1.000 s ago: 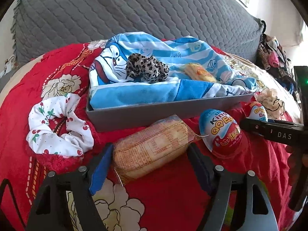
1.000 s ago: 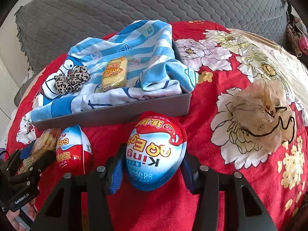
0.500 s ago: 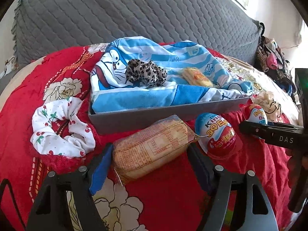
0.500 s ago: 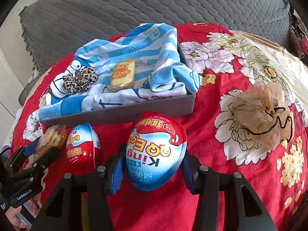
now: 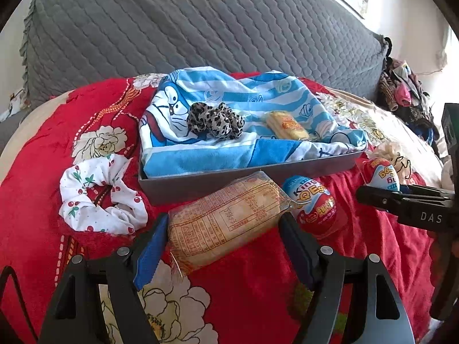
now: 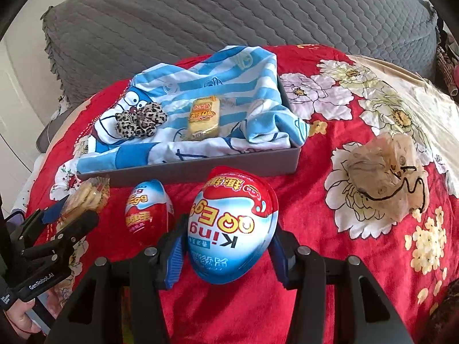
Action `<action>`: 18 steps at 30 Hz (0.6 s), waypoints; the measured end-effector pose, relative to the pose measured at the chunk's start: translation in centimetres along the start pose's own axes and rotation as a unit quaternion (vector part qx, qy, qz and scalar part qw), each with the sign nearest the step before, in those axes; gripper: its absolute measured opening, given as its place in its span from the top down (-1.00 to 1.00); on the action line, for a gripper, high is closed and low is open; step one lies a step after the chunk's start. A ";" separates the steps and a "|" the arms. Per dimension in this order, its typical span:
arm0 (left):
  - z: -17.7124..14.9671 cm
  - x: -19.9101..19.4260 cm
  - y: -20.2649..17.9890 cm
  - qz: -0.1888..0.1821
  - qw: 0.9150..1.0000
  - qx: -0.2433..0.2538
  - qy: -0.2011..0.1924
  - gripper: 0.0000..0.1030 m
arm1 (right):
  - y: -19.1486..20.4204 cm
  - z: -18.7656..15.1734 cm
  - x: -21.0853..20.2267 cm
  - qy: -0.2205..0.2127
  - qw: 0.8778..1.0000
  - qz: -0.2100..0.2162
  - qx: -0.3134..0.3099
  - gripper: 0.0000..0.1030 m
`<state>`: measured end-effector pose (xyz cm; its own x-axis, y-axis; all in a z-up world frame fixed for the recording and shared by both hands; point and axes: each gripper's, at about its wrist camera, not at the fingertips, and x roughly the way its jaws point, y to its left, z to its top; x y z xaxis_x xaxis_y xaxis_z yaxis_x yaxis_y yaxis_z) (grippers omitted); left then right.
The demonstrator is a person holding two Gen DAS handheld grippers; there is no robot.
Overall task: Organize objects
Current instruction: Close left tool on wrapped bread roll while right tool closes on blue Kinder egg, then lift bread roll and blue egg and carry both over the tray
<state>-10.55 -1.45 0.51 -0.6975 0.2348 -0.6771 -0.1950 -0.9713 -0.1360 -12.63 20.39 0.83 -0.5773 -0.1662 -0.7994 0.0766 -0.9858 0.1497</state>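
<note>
Left gripper (image 5: 222,236) clamped on cracker pack (image 5: 226,220), right gripper (image 6: 226,246) clamped on egg (image 6: 232,225), both before grey tray (image 5: 243,176).

Grey quilted sofa back (image 5: 200,28), red floral blanket (image 6: 330,258), clothes pile (image 5: 401,91) at far edge

Red floral bedspread (image 5: 34,200), grey tray (image 5: 218,179), cherry-print scrunchie (image 5: 97,197), loose toy egg (image 5: 314,205), beige scrunchie (image 6: 384,177)

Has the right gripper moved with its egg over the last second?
Yes. The right gripper has backed away from the grey tray, holding the egg.
</note>
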 end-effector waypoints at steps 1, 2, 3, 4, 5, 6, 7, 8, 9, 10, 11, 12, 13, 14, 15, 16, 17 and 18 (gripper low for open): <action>0.0 -0.2 0.0 0.000 1.000 0.000 -0.001 -0.51 | 0.1 0.0 -0.2 -0.001 1.000 0.002 -0.001 0.01; 0.0 -0.3 -0.1 0.000 1.000 0.000 -0.001 -0.51 | 0.1 0.0 -0.3 -0.001 1.000 0.002 -0.002 0.01; 0.0 -0.5 -0.1 0.000 1.000 0.000 -0.002 -0.51 | 0.2 -0.1 -0.5 -0.002 1.000 0.002 -0.003 0.01; 0.1 -0.7 -0.2 0.001 1.000 0.000 -0.003 -0.51 | 0.3 -0.1 -0.7 -0.003 1.000 0.003 -0.006 0.01; 0.1 -0.9 -0.2 0.001 1.000 0.000 -0.004 -0.51 | 0.3 -0.2 -0.9 -0.004 1.000 0.003 -0.006 0.01; 0.1 -1.1 -0.2 0.000 1.000 -0.001 -0.005 -0.51 | 0.4 -0.3 -1.2 -0.005 1.000 0.004 -0.007 0.01; 0.2 -1.4 -0.3 0.001 1.000 0.000 -0.007 -0.51 | 0.4 -0.3 -1.3 -0.006 1.000 0.006 -0.008 0.01; 0.2 -1.5 -0.3 0.002 1.000 0.001 -0.008 -0.51 | 0.4 -0.3 -1.5 -0.007 1.000 0.007 -0.009 0.01; 0.3 -1.7 -0.4 0.002 1.000 0.001 -0.010 -0.51 | 0.5 -0.4 -1.7 -0.009 1.000 0.007 -0.010 0.01; 0.3 -2.0 -0.4 0.002 1.000 0.001 -0.012 -0.51 | 0.6 -0.4 -1.9 -0.010 1.000 0.008 -0.011 0.01; 0.3 -2.2 -0.4 0.002 1.000 0.001 -0.013 -0.51 | 0.7 -0.4 -2.1 -0.011 1.000 0.009 -0.011 0.01; 0.4 -2.4 -0.5 0.001 1.000 0.000 -0.014 -0.51 | 0.8 -0.4 -2.3 -0.013 1.000 0.012 -0.012 0.01; 0.4 -2.6 -0.5 0.002 1.000 0.001 -0.016 -0.51 | 0.9 -0.4 -2.5 -0.014 1.000 0.012 -0.015 0.01; 0.4 -2.8 -0.5 0.003 1.000 0.003 -0.016 -0.51 | 1.1 -0.4 -2.8 -0.016 1.000 0.012 -0.017 0.01; 0.4 -3.1 -0.6 0.003 1.000 0.004 -0.017 -0.51 | 1.2 -0.4 -2.9 -0.018 1.000 0.014 -0.018 0.01; 0.5 -3.2 -0.7 0.002 1.000 0.004 -0.018 -0.51 | 1.3 -0.3 -3.2 -0.020 0.999 0.016 -0.019 0.01; 0.5 -3.4 -0.7 0.002 1.000 0.006 -0.019 -0.51 | 1.4 -0.3 -3.4 -0.022 0.999 0.017 -0.020 0.01; 0.5 -3.5 -0.8 0.003 1.000 0.006 -0.019 -0.51 | 1.5 -0.3 -3.6 -0.024 0.999 0.019 -0.021 0.01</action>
<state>-8.32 -1.49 3.35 -0.7249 0.2305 -0.6491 -0.1993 -0.9722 -0.1227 -10.19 19.53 3.79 -0.6109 -0.2027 -0.7654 0.1327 -0.9792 0.1534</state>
